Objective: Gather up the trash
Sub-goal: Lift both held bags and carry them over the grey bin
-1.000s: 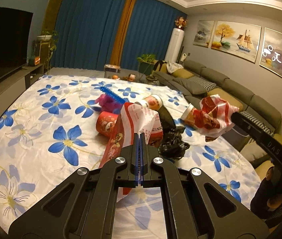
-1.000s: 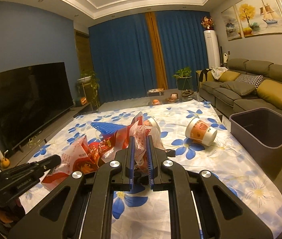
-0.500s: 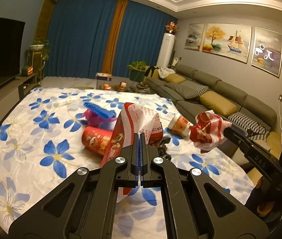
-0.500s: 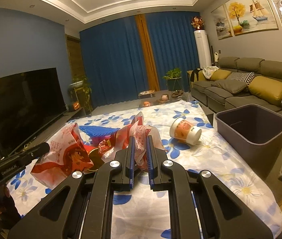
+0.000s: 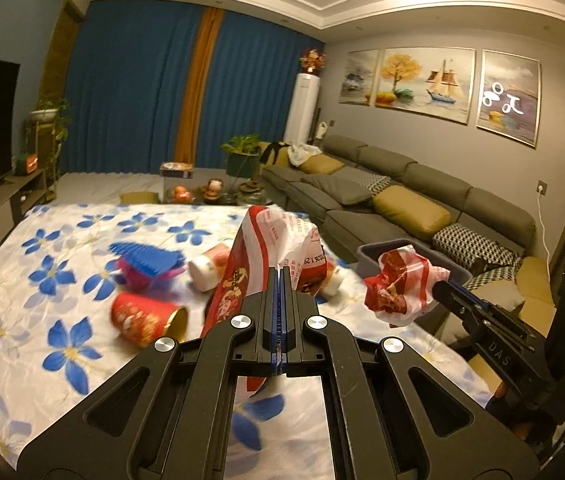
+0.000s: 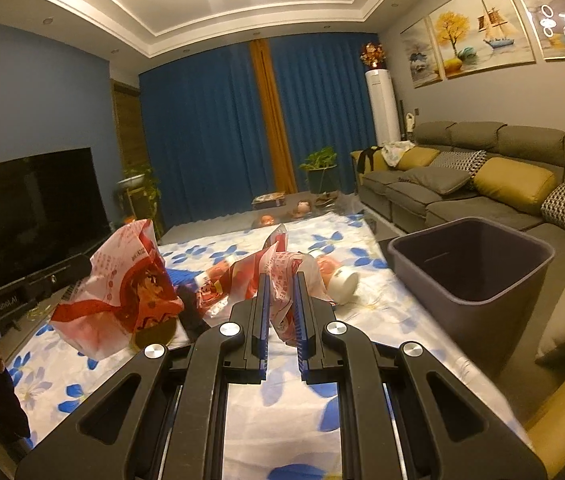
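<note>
From my feed there's not much I can actually read: the right gripper [image 5: 442, 292] has "DAS" on its black body in the left wrist view, and the left gripper [image 6: 82, 268] reads "GenRobot.AI" in pale letters in the right wrist view. The wrapper [image 5: 278, 240] pinched in the left gripper carries what looks like a printed date, "2025.1.29", though I only half trust the first digits. It has rows of small red print too, same as the other wrapper [image 6: 282, 276], all too tiny and crumpled to make out.
</note>
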